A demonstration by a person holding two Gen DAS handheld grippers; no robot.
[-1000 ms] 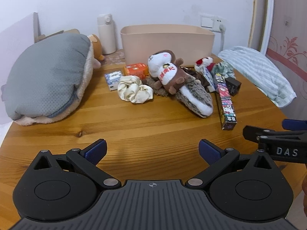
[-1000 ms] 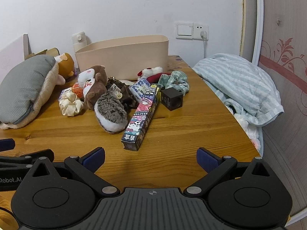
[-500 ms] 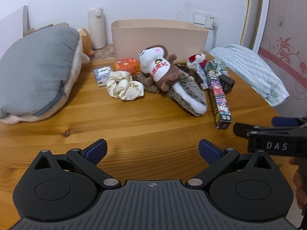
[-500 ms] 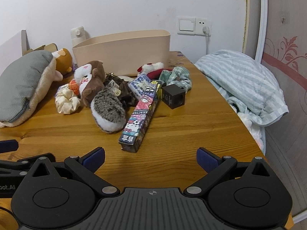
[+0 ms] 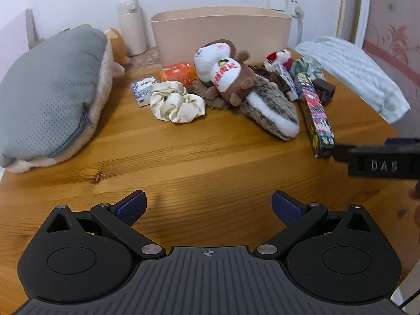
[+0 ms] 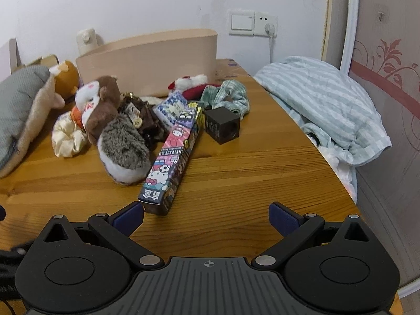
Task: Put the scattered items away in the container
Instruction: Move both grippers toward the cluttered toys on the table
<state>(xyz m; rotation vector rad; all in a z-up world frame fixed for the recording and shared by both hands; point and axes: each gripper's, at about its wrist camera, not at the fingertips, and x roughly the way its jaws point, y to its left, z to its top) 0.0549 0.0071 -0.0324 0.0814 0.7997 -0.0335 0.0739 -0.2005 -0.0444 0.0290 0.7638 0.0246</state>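
Bearing everything: wooden table (image 5: 210, 162). Standing at its far edge: beige container (image 5: 220, 35). Lying in front of the container: cream scrunchie (image 5: 176, 102), squirrel plush (image 5: 236, 84), long cartoon box (image 6: 170, 157), black cube (image 6: 221, 128). Sprawling left of the container: grey cushion (image 5: 47, 92).

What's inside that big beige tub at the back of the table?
Nothing can be made out: both views see only the outer wall of the beige tub, so its inside is hidden. The plush squirrel and other items lie on the table in front.
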